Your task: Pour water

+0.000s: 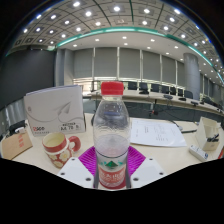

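Observation:
A clear plastic water bottle [111,125] with a red cap and a red-and-green label stands upright between my fingers. My gripper [112,162] is shut on it, with the magenta pads [88,160] pressing on the labelled lower part from both sides. The cap is on. A white mug [60,148] with a red handle and a red pattern sits on the table to the left of the bottle, just beyond my left finger. The bottle's base is hidden low between the fingers.
A white printed box [55,108] stands behind the mug. Sheets of paper [156,130] lie on the beige table [175,155] to the right. Small objects lie at the table's right end [207,140]. Black chairs and more tables stand farther back.

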Action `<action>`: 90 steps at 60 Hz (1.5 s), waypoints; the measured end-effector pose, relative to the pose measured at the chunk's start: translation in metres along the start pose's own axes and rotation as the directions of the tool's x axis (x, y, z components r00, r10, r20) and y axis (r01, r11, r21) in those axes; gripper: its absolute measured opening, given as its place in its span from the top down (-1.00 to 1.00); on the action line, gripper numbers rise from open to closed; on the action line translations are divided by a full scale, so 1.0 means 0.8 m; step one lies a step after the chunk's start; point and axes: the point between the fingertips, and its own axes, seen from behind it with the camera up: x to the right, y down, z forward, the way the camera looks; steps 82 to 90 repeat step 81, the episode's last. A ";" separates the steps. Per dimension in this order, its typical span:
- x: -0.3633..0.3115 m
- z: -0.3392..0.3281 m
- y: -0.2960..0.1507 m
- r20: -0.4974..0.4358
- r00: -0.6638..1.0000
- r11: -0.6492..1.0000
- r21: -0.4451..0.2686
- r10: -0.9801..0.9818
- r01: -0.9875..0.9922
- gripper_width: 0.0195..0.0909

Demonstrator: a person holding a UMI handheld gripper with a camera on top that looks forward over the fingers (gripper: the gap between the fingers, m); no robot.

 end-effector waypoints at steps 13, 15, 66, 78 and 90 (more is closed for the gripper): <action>0.005 -0.001 0.006 0.004 1.000 0.998 0.060 0.016 -0.017 0.23; 0.004 -0.002 0.007 0.001 1.000 0.998 0.058 0.014 -0.014 0.12; -0.194 -0.402 -0.027 -0.181 0.983 0.970 -0.234 0.018 -0.061 -0.86; -0.222 -0.450 -0.031 -0.193 0.981 0.973 -0.224 0.008 -0.051 -0.85; -0.225 -0.456 -0.033 -0.198 0.980 0.974 -0.221 0.010 -0.055 -0.85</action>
